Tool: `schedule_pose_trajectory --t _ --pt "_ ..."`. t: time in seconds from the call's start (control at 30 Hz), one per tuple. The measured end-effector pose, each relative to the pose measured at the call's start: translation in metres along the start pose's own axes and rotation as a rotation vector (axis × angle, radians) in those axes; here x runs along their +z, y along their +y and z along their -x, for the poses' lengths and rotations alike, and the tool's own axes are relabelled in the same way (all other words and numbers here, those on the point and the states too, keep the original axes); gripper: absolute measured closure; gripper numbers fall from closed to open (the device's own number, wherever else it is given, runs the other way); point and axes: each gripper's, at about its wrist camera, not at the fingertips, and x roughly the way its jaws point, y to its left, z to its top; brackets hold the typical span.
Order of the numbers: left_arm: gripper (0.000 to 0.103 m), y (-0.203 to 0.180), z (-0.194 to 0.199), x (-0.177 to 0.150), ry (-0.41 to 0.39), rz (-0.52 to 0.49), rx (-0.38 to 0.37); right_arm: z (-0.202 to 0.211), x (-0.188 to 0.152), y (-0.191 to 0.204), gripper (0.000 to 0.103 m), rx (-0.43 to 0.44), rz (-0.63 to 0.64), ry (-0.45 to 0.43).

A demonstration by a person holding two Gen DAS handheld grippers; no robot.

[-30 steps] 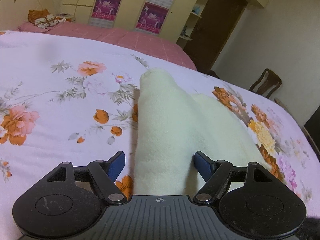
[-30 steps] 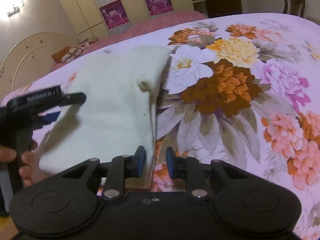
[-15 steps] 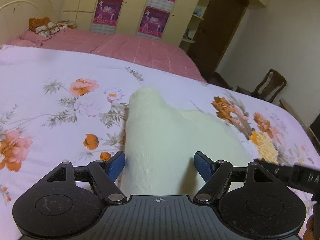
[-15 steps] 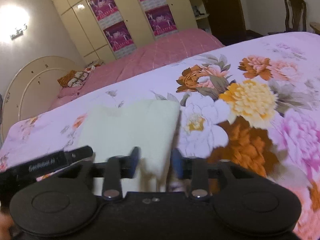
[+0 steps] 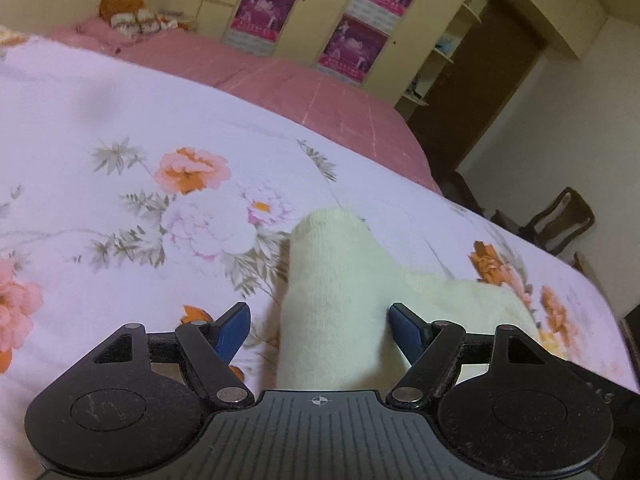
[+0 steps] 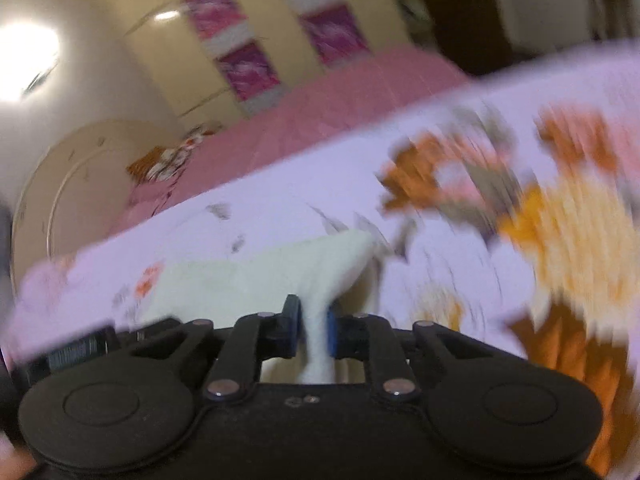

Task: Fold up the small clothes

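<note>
A small cream garment point(image 5: 340, 280) lies on the floral bedspread point(image 5: 120, 160), one end bunched into a rounded hump. My left gripper point(image 5: 317, 312) is open and straddles the near end of the garment; its left pad stands apart from the cloth. In the blurred right wrist view, the jaws of my right gripper point(image 6: 312, 310) are closing, and the blue pads pinch a raised fold of the cream garment point(image 6: 260, 280). Part of the left gripper point(image 6: 76, 350) shows at the lower left of that view.
Beyond the floral bedspread lies a pink sheet point(image 5: 304, 92) with a bundle of cloth point(image 5: 132, 20) near the headboard. A wardrobe with pink posters point(image 5: 360, 16) lines the back wall. A dark doorway point(image 5: 480, 92) and a wooden chair point(image 5: 560, 224) stand to the right.
My right gripper's jaws widened around the garment's edge, then closed on a fold of it, and the view swung and blurred. My left gripper stayed open and shifted along the garment.
</note>
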Motion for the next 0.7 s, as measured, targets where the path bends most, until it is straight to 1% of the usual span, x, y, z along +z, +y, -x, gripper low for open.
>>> schedule_pose_trajectory --t 0.07,0.1,0.13,0.2,0.23,0.27,0.37,0.43,0.5,0.57,0.63,0.7 --pt "0.027 0.001 -0.005 -0.005 -0.001 -0.022 0.003 -0.007 -0.004 0.008 0.090 -0.063 0.116 -0.012" --pt "0.027 -0.001 -0.004 -0.006 -0.005 -0.038 0.009 -0.013 -0.007 0.007 0.090 -0.102 0.142 0.003" --pt "0.027 -0.003 -0.004 -0.005 -0.002 -0.049 0.013 -0.019 -0.011 0.001 0.090 -0.123 0.137 0.016" --pt "0.027 -0.004 -0.003 -0.003 0.005 -0.051 0.015 -0.016 -0.011 -0.008 0.087 -0.105 0.082 0.015" --pt "0.027 -0.004 -0.001 -0.002 0.008 -0.051 0.018 -0.013 -0.010 -0.008 0.081 -0.104 0.076 0.018" --pt "0.027 -0.005 0.000 -0.001 0.009 -0.053 0.021 -0.009 -0.008 -0.007 0.080 -0.106 0.070 0.019" --pt "0.027 -0.011 0.011 -0.003 -0.003 -0.088 0.030 0.010 -0.006 -0.009 0.078 -0.086 0.013 0.012" --pt "0.027 -0.016 0.019 -0.007 -0.013 -0.126 0.032 0.022 -0.005 -0.007 0.077 -0.072 0.006 -0.003" --pt "0.027 -0.019 0.027 -0.011 -0.018 -0.151 0.029 0.034 -0.009 -0.002 0.075 -0.059 0.010 -0.009" --pt "0.027 -0.019 0.036 -0.015 -0.015 -0.159 0.022 0.042 -0.015 0.000 0.072 -0.043 -0.002 0.003" --pt "0.027 -0.019 0.044 -0.021 -0.009 -0.163 0.013 0.046 -0.022 -0.001 0.065 -0.044 -0.017 0.021" --pt "0.027 -0.016 0.052 -0.026 -0.006 -0.163 0.008 0.049 -0.029 -0.003 0.063 -0.041 -0.040 0.038"
